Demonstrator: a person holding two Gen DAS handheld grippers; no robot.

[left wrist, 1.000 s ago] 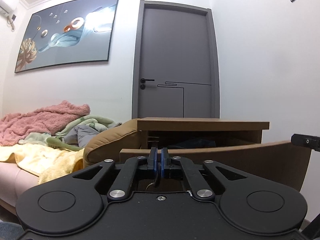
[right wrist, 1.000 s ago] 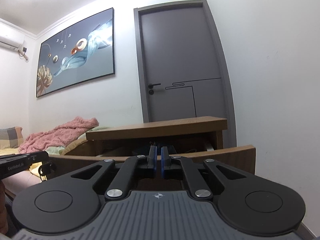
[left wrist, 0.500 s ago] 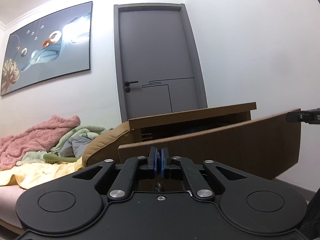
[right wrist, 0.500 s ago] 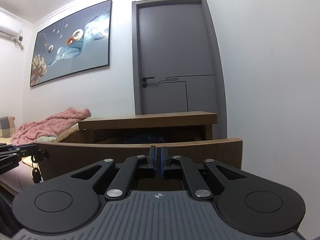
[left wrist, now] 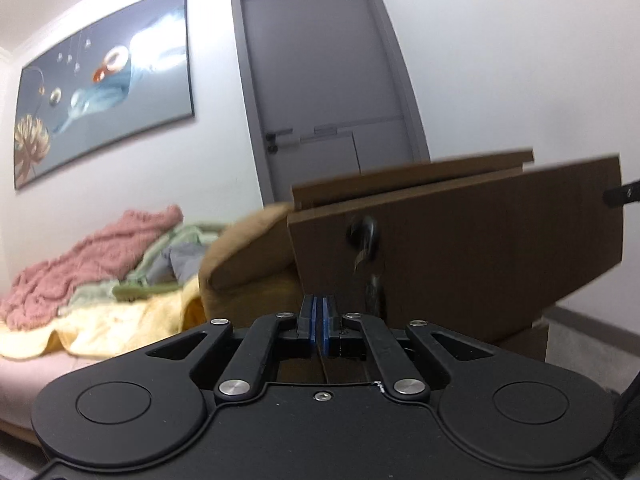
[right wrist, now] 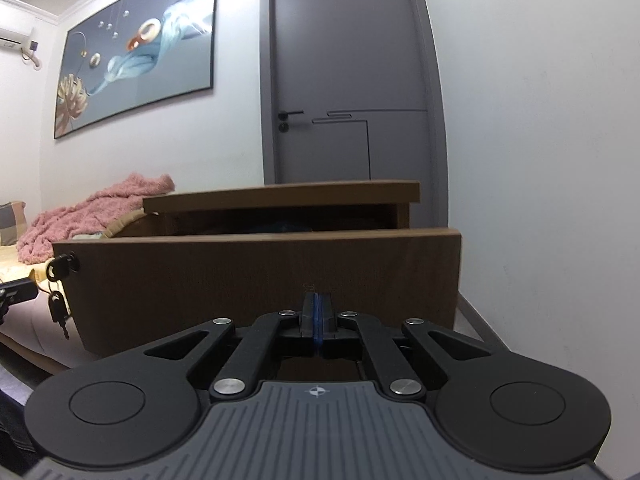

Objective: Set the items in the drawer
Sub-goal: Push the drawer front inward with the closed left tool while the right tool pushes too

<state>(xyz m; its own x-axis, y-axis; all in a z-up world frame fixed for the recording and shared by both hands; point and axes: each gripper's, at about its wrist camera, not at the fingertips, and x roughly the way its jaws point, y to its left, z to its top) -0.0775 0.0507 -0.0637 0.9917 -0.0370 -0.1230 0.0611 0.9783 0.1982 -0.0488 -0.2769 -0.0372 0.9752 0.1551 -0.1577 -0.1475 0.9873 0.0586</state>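
1. My left view is smeared: the keys (left wrist: 366,256) hanging at the drawer front (left wrist: 480,248) show only as a dark blur.
2. The drawer front (right wrist: 260,280) hides nearly all the contents; only a dark blue shape (right wrist: 286,225) peeks over, unidentifiable.
3. The air conditioner (right wrist: 14,38) is cut off by the frame edge.

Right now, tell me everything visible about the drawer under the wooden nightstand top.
The drawer is pulled out from under the nightstand top, showing a flat, dark brown wood-grain front panel. A black-headed key sits in a lock near its left edge, with more keys dangling below. Something dark and bluish shows just above the front's top edge; its identity is unclear. Both the right gripper and left gripper are shut, facing the panel; contact cannot be judged.
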